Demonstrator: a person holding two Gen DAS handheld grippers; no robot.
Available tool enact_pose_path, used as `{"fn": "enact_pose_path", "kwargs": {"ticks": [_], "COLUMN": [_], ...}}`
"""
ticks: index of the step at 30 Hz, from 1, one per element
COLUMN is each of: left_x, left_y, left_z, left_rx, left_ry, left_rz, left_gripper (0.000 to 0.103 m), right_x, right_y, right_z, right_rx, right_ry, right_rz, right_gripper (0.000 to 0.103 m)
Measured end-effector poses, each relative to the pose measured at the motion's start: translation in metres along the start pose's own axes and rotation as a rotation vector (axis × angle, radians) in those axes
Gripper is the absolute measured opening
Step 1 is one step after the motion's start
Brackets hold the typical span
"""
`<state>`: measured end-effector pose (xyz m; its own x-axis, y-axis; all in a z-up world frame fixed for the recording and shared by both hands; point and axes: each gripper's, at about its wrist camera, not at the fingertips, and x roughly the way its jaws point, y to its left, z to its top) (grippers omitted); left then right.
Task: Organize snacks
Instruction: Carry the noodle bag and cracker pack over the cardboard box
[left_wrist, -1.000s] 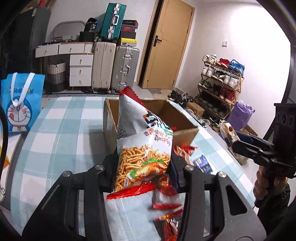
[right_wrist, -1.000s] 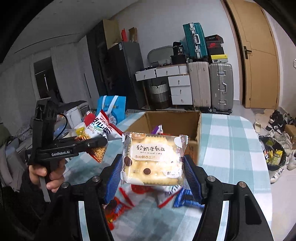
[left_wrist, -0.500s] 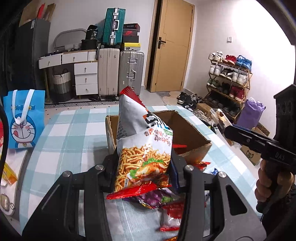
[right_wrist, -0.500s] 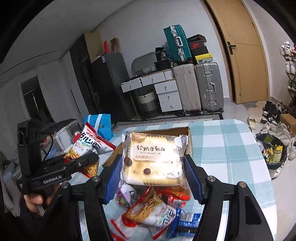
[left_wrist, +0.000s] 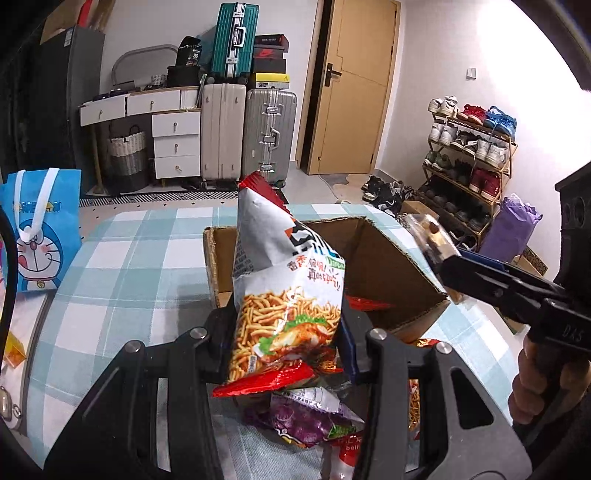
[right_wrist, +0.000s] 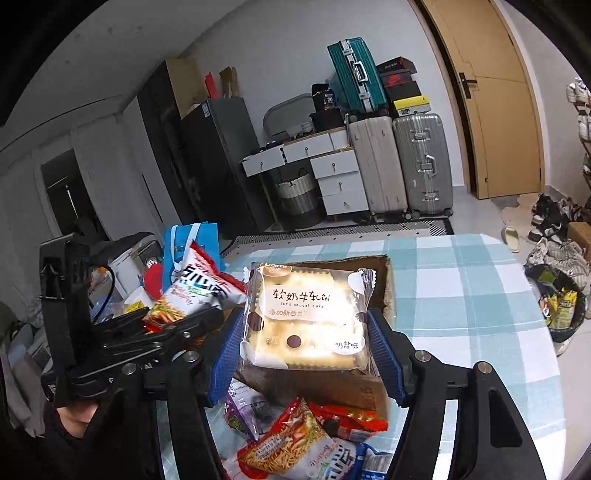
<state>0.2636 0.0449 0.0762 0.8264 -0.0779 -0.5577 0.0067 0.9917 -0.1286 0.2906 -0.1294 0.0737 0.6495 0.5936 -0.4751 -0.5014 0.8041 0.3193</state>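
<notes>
My left gripper (left_wrist: 284, 343) is shut on a white and red bag of noodle snack (left_wrist: 284, 291), held upright in front of the open cardboard box (left_wrist: 391, 258). My right gripper (right_wrist: 303, 347) is shut on a clear pack of soft nougat cake (right_wrist: 306, 317), held above the near edge of the box (right_wrist: 384, 273). The right gripper (left_wrist: 480, 277) shows at the right of the left wrist view, over the box's right corner. The left gripper (right_wrist: 177, 325) with its bag (right_wrist: 199, 288) shows at the left of the right wrist view.
Loose snack packs lie on the checked tablecloth (left_wrist: 122, 280) below both grippers: a purple one (left_wrist: 306, 417), a noodle bag (right_wrist: 291, 446), a red one (right_wrist: 347, 417). A blue cartoon bag (left_wrist: 40, 229) stands at the table's left. Suitcases and a shoe rack (left_wrist: 469, 166) stand beyond.
Both grippers have risen and drawn back a little with their packs. The right gripper's cake pack now shows over the box's right corner in the left wrist view.
</notes>
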Motion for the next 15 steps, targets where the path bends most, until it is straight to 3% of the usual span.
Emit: {"fn": "enact_pose_path", "kwargs": {"ticks": [15], "left_x": [0.029], "left_y": [-0.012], "left_z": [0.008], "left_rx": [0.026], "left_ry": [0.009], "left_rz": [-0.037], "left_gripper": [0.041], "right_x": [0.037], "right_y": [-0.011], "right_z": [0.006], "right_rx": [0.05], "right_ry": [0.05], "right_rz": [0.053], "right_gripper": [0.066]}}
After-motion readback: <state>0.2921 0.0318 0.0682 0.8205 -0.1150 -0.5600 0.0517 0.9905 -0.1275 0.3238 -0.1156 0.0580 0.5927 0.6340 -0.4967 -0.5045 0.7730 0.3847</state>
